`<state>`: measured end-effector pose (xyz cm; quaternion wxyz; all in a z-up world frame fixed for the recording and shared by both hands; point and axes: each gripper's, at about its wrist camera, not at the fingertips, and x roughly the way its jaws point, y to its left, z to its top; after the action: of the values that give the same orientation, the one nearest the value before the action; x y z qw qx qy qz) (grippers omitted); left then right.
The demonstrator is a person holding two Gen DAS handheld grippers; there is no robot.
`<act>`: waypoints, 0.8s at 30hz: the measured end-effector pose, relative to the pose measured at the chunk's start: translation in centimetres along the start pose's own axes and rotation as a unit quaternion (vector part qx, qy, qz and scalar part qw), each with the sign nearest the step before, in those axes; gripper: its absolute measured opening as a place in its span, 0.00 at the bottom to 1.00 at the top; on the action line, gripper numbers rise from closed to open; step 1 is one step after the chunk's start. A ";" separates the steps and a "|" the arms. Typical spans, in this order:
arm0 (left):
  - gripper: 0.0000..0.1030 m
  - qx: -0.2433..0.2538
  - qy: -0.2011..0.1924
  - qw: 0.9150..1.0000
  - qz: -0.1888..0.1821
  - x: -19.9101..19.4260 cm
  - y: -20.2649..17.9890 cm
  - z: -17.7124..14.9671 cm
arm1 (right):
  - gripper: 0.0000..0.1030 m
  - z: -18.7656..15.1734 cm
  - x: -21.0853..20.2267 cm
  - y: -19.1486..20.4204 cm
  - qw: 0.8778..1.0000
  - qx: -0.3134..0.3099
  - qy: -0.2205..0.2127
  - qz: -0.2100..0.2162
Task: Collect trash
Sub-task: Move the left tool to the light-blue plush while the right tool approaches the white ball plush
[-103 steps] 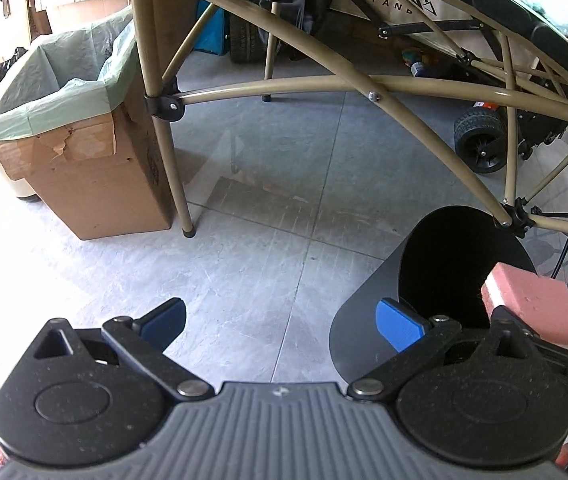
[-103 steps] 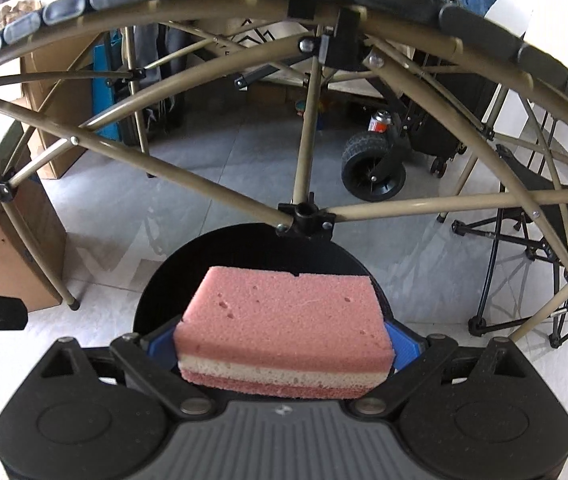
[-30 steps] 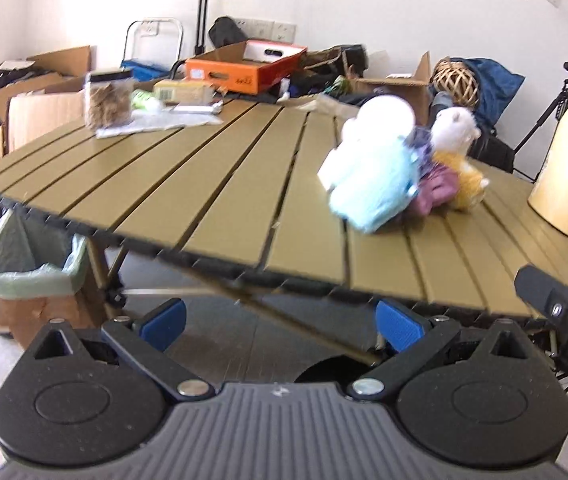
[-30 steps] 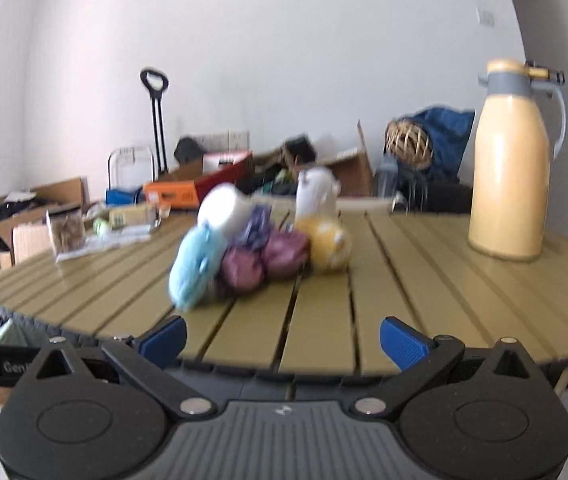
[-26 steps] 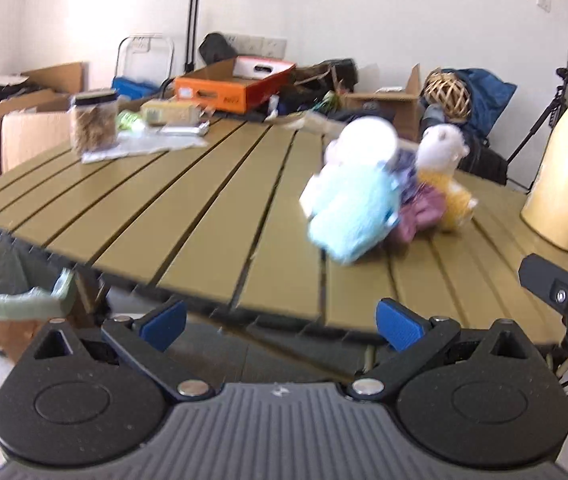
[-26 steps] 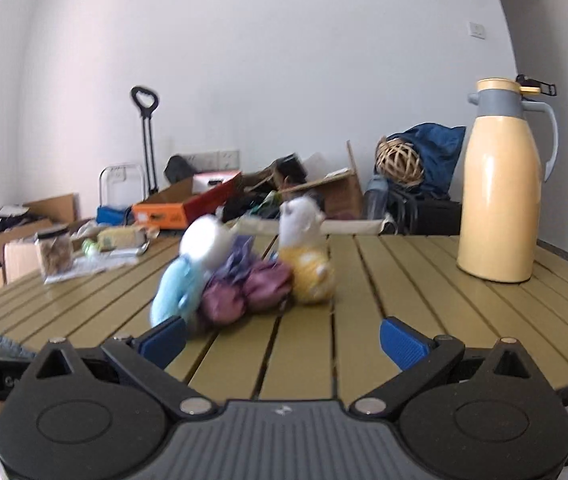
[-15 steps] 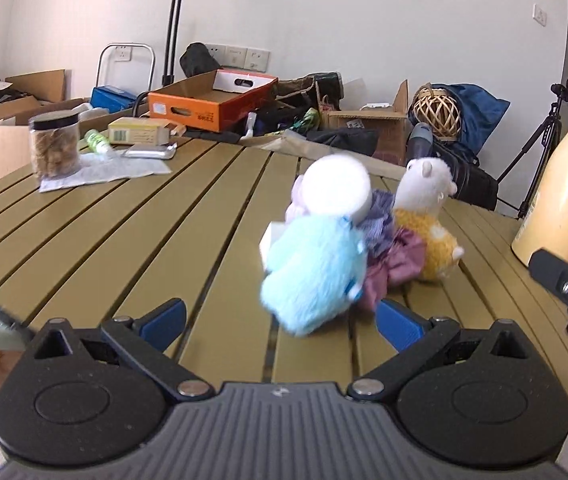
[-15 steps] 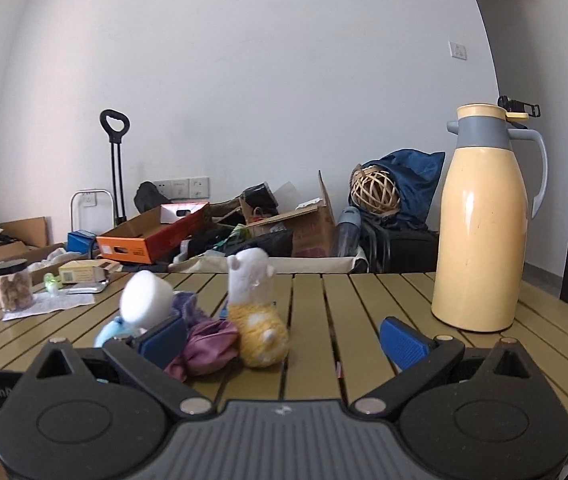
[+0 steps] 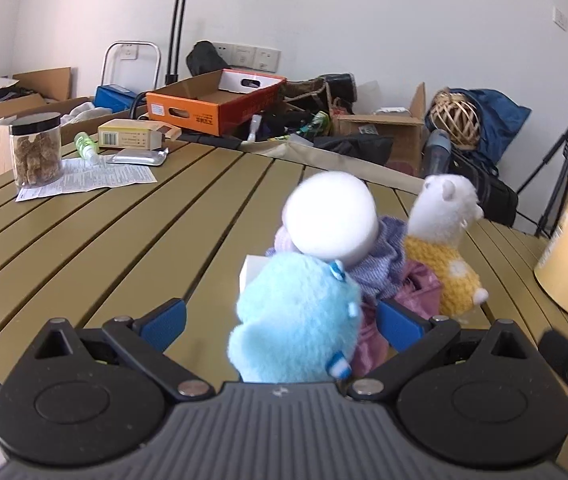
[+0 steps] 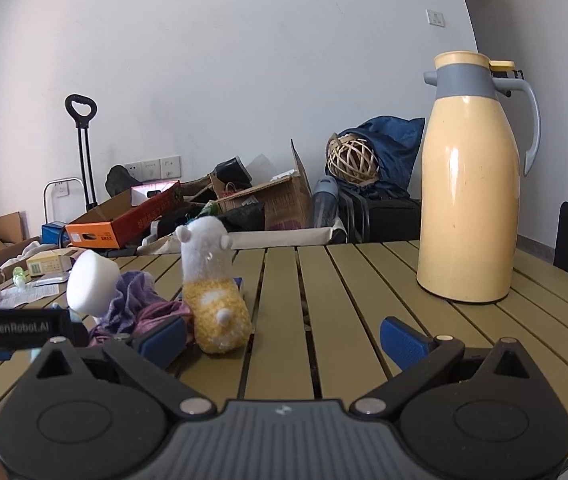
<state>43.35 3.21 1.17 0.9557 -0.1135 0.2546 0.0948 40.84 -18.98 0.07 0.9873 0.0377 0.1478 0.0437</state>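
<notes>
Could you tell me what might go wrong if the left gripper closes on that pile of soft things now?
The open left gripper frames the blue plush, which leans against the white sponge and purple cloth. Closing may snag the cloth too, or tip the sponge off the pile. The yellow-and-white plush stands close and might topple.

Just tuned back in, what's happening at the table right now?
A person is holding both grippers over the slatted table, and both are open and empty. The left gripper is closing in on the pile of soft things, with the blue plush toy sitting between its fingers but not gripped. The right gripper hovers beside the yellow-and-white plush, with the thermos jug further right.
</notes>
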 end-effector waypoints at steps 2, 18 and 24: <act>1.00 -0.005 0.001 1.000 0.008 0.3 0.3 0.1 | 1.00 -0.2 0.0 -0.1 1.000 0.001 0.003 0.001; 0.71 -0.029 0.020 0.999 -0.021 1.0 1.8 0.0 | 1.00 -0.9 -0.4 0.2 1.000 0.013 0.013 0.013; 0.64 -0.060 0.031 0.997 -0.028 0.9 4.0 0.4 | 1.00 -0.9 -0.5 0.3 1.000 0.009 0.013 0.014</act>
<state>43.30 7.26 0.39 0.9411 -0.1807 0.2746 0.0795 40.07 -18.62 -0.64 0.9843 0.0480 0.1602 0.0563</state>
